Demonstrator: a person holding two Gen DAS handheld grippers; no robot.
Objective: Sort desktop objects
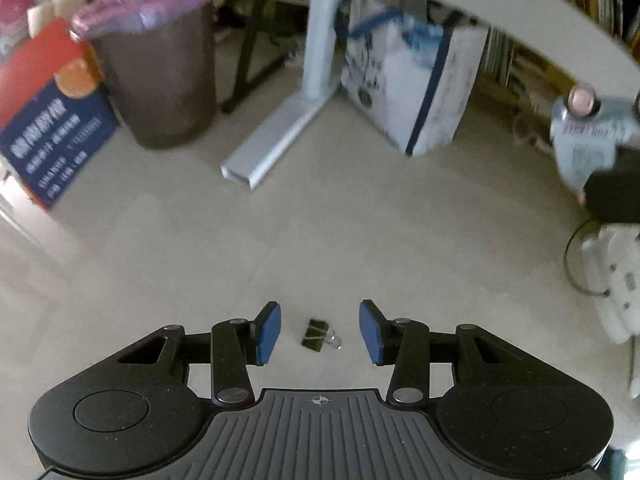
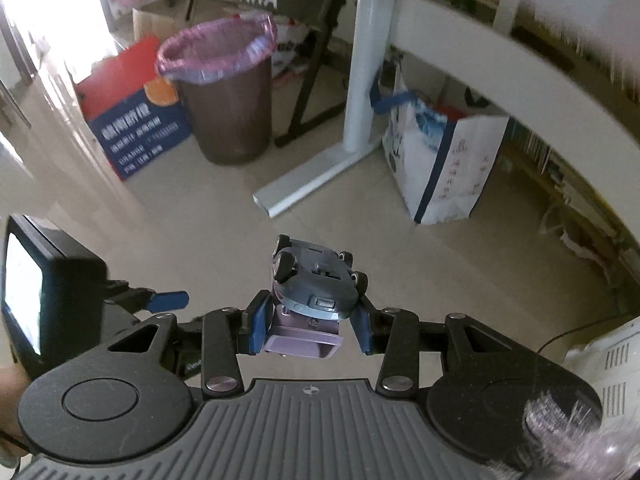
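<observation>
Left gripper (image 1: 320, 330) low over the pale tiled floor (image 1: 320, 240), blue pads apart with nothing pressed between them. Small black binder clip (image 1: 316, 334) lying on the tile in the gap, lower centre of the left wrist view, clear of both pads — likely either just let go or about to be picked up; hard to judge which.

Right gripper (image 2: 308, 326) closed on a toy car (image 2: 316, 280) at lower centre of its view, pads clamping the purple body, grey underside and black wheels turned toward the camera. Brown bin with purple liner (image 2: 224, 92) at upper left, white desk leg (image 2: 360, 80) and a paper bag (image 2: 436, 160) to the right, all well apart from both tools.

Step in hand: gathering strays off the floor, probably. Next move for the left: centring on the clip, closing squarely across its black body rather than the wire handles — a thin, slippery target.
</observation>
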